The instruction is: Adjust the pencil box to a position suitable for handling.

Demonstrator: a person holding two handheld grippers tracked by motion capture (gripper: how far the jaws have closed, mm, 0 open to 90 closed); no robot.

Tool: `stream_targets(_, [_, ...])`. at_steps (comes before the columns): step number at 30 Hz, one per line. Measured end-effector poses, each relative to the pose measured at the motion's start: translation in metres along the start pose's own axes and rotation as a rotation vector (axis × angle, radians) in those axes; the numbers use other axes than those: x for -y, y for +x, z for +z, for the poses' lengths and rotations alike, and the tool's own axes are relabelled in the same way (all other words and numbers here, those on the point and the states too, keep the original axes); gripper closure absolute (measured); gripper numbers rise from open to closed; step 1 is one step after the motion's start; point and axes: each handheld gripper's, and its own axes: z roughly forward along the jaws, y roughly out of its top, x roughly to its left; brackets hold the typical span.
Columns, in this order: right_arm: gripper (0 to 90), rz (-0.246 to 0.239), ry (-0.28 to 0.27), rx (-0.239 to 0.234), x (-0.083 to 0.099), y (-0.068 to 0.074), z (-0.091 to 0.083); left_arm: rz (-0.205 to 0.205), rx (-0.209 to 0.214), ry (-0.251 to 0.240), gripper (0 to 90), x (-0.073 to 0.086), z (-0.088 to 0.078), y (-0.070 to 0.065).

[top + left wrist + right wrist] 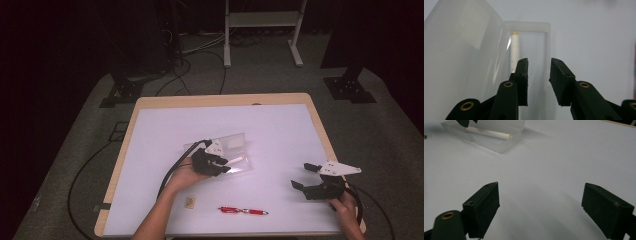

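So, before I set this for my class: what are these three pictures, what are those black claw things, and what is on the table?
A person sits at a white table holding a two-jaw gripper in each hand. One picture looks down from above; the other two come from cameras riding on each gripper, looking along its black jaws.

The left gripper hangs over an open clear plastic case with a white pen lying inside. Its jaws stand slightly apart with nothing between them.

The right gripper hovers wide open above bare table, holding nothing.

Near the front edge lie a red pen and a small tan object, too small to identify.
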Motion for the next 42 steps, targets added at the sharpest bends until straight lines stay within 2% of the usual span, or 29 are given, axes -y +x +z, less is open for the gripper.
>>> stream_targets(2, [13.8,-0.001,-0.002,0.001,0.000,0.000,0.000,0.002,0.016,-0.023,67.5,-0.001,0.000,-0.005])
stream_targets(5, [13.8,0.002,0.000,0.002,0.000,0.000,0.000,0.029,0.026,-0.010,67.8,-0.003,0.001,-0.012])
stream_targets(8, [13.8,0.001,0.000,0.002,0.000,0.000,0.000,0.041,0.033,-0.025,67.5,-0.006,0.001,-0.019])
stream_targets(22, [13.7,0.001,0.001,0.003,0.000,0.000,0.000,0.073,0.070,-0.041,63.2,-0.009,-0.001,-0.035])
stream_targets(31, [13.8,0.000,0.000,0.003,0.000,0.000,0.000,0.069,0.084,-0.068,60.1,-0.008,0.001,-0.045])
stream_targets(42, [13.8,0.000,0.002,0.003,0.000,0.000,0.000,0.064,0.096,-0.066,57.1,0.000,0.003,-0.053])
